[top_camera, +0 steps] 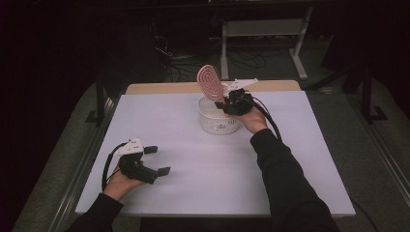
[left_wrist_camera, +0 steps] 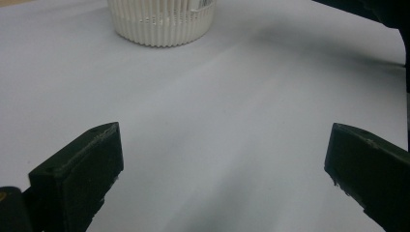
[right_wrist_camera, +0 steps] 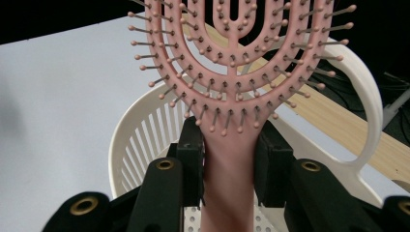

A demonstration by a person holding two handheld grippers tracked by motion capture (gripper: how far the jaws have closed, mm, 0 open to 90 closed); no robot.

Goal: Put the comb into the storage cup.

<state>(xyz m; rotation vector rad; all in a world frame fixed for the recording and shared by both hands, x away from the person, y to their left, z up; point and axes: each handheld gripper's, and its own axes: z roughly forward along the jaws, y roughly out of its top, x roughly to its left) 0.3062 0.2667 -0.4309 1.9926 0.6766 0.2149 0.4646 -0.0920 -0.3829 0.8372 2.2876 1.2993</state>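
Right gripper (top_camera: 223, 99) clamps the pink hairbrush (top_camera: 209, 82) over the white basket (top_camera: 218, 123); next, lower and release. Left gripper (top_camera: 157, 159) rests, jaws apart.

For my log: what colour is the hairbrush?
Pink, the hairbrush, bristles included. It shows best in the right gripper view.

Basket (top_camera: 218, 121) at table (top_camera: 193, 193) centre-rear; hairbrush (top_camera: 210, 82) above basket; left gripper (top_camera: 157, 159) front-left, well apart.
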